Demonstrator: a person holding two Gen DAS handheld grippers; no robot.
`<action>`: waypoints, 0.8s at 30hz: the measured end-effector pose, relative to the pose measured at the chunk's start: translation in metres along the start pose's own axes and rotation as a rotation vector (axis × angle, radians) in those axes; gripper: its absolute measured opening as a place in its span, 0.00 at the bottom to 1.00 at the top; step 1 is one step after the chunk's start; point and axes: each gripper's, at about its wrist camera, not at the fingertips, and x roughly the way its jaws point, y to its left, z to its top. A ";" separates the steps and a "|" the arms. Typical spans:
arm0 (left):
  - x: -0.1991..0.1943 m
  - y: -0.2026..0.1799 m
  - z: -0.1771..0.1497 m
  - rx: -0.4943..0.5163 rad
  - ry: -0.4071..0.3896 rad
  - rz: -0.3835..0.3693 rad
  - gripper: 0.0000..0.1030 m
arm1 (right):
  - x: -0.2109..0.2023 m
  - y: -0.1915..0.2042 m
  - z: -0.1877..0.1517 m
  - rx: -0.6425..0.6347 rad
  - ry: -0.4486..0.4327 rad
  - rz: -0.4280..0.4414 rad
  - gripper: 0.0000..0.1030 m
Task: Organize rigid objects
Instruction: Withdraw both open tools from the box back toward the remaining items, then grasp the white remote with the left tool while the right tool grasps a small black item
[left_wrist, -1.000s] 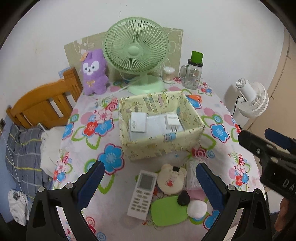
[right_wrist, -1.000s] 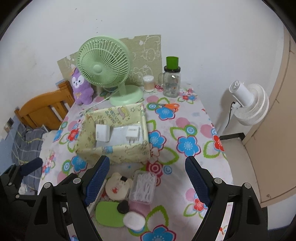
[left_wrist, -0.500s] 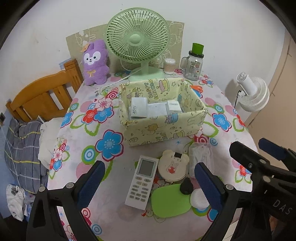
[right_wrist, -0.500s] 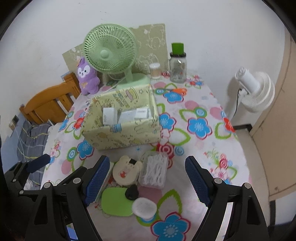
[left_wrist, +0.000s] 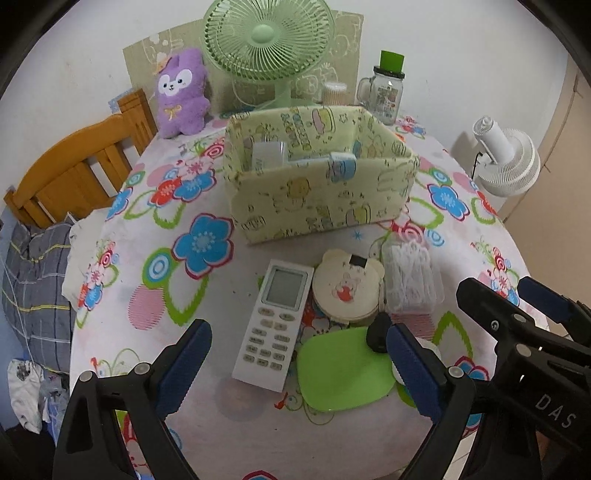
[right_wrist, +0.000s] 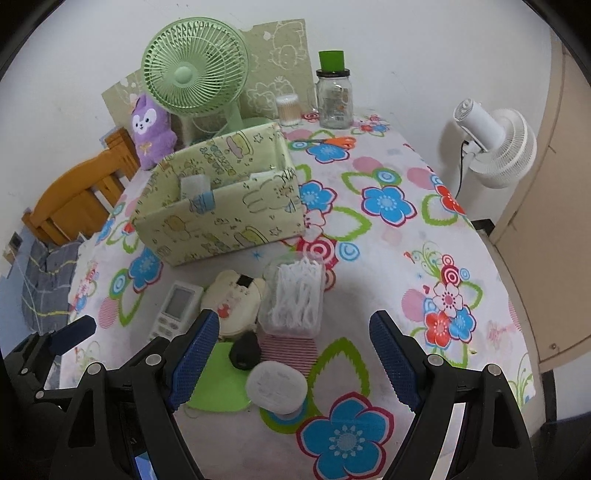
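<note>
The letters "DAS" are seen in white on the right gripper (left_wrist: 517, 306) at the right edge of the left wrist view; print on the jar (right_wrist: 334, 98) is too small to be read. A round table (left_wrist: 122, 321) under a flowered cloth is shown against a white wall, with a wooden chair (left_wrist: 70, 173) at far left and a white fan (right_wrist: 495, 147) off its right side. A green fan (right_wrist: 195, 70), a purple plush (left_wrist: 181, 92) and a patterned bin (left_wrist: 317, 199) holding white boxes are lined along the far side. Near the bin, a remote (left_wrist: 273, 325), a bear-shaped case (left_wrist: 347, 291), a swab box (right_wrist: 295, 299), a green tray (left_wrist: 343, 373), a black knob (right_wrist: 243, 350) and a white puck (right_wrist: 277, 386) are crowded together. The left gripper (left_wrist: 299, 373) is held wide apart, its jaws just narrowed slightly, over the remote and tray, gripping nothing. The right gripper's fingers are spread over the puck and swab box, empty.
</note>
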 end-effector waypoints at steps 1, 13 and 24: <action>0.003 0.000 -0.002 0.001 0.001 -0.001 0.93 | 0.001 0.000 -0.002 -0.007 -0.003 -0.006 0.83; 0.034 0.005 -0.021 0.000 0.043 0.003 0.93 | 0.031 0.003 -0.022 -0.033 0.017 -0.038 0.83; 0.060 0.015 -0.017 0.050 0.044 0.024 0.92 | 0.062 0.020 -0.021 -0.082 0.046 -0.049 0.81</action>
